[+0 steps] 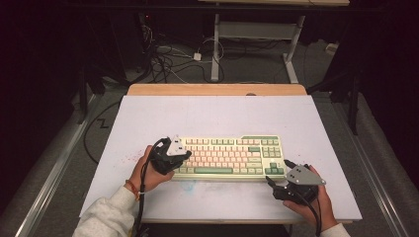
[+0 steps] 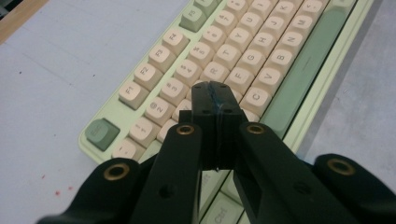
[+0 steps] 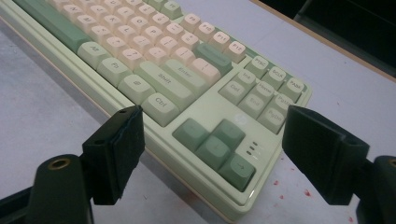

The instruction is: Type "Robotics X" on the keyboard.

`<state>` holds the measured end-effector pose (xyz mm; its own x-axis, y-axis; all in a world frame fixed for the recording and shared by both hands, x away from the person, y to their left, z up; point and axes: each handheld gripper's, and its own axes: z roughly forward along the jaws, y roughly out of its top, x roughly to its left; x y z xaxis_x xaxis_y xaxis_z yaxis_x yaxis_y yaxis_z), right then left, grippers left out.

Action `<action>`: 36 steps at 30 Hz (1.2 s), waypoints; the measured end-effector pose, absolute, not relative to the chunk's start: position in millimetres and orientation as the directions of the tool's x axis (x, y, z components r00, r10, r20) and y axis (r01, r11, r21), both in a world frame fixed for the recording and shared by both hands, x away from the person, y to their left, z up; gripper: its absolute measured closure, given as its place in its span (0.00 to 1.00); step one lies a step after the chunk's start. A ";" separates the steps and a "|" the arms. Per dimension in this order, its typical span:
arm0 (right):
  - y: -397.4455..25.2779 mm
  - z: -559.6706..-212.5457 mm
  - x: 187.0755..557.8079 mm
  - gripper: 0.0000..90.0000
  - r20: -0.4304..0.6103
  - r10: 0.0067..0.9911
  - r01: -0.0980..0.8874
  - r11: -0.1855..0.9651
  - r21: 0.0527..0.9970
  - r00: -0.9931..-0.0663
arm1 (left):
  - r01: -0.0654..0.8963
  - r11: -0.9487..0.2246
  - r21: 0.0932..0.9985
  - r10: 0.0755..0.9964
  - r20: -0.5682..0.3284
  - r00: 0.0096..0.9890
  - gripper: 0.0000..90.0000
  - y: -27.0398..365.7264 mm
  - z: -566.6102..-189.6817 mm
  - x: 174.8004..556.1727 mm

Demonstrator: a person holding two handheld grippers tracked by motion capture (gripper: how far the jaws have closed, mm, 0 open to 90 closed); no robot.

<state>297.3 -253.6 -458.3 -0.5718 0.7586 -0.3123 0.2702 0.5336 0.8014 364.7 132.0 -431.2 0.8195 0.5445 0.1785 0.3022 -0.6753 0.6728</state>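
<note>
Keyboard (image 1: 227, 157) between closed left claw (image 2: 215, 100) and open right claw (image 3: 210, 156).

Table (image 1: 148, 118) lit bright from above, bg dark, near claw parts blurred, soft shadows, no glare

Our left gripper (image 2: 217, 105) hides several keys of the keyboard (image 2: 261, 56), whose far end runs off the frame.

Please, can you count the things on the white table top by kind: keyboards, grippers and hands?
Keyboards: 1, the green and cream keyboard.
Grippers: 2, the left gripper with jaws closed over the keys, and the right gripper with jaws open near the arrow keys.
Hands: 2, the left hand and the right hand.
Total: 5
</note>
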 end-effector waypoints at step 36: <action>-248.5 -462.8 297.7 0.24 -0.330 0.725 0.268 0.575 0.773 -0.605 | 0.298 -0.754 0.586 0.478 0.177 0.861 0.98 73.3 -444.2 405.1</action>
<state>297.7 -248.5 -462.8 -0.6049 0.7248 -0.3300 0.2679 0.5754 0.7728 405.1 73.3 -444.2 0.8606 0.4777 0.1766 0.2981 -0.7536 0.5858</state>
